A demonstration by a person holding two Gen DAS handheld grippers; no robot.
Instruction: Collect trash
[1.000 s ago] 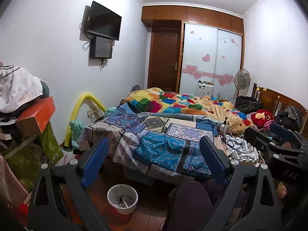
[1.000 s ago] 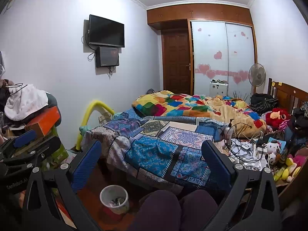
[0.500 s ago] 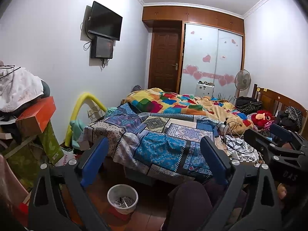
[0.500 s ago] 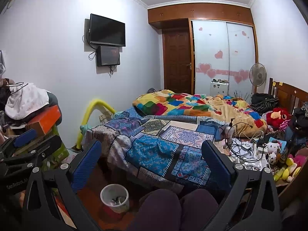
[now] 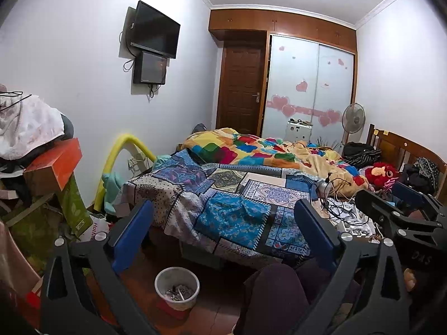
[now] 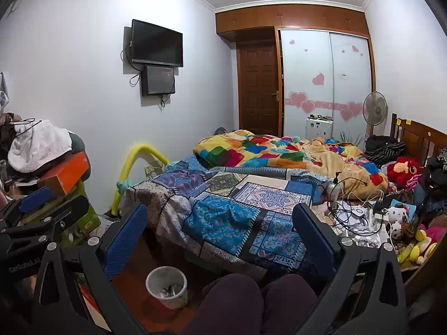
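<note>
A small white waste bin [image 5: 178, 304] with scraps inside stands on the brown floor at the foot of the bed, also in the right wrist view [image 6: 170, 301]. My left gripper [image 5: 223, 206] hovers above it and points at the bed. Its blue-padded jaws are opening with nothing between them. My right gripper [image 6: 220, 208] is held level beside it, open and empty. Each gripper shows at the edge of the other's view. A tangle of cables and small items [image 6: 352, 217] lies on the bed's right side.
A bed with a patchwork blanket [image 5: 237, 217] fills the middle. Piled boxes and clothes [image 5: 42, 167] crowd the left wall. Soft toys [image 6: 402, 167] and a headboard are at the right. The person's knees in dark trousers [image 6: 251, 301] sit below the grippers.
The left gripper's jaws have spread slightly wider. Both grippers and everything else stay where they were.
</note>
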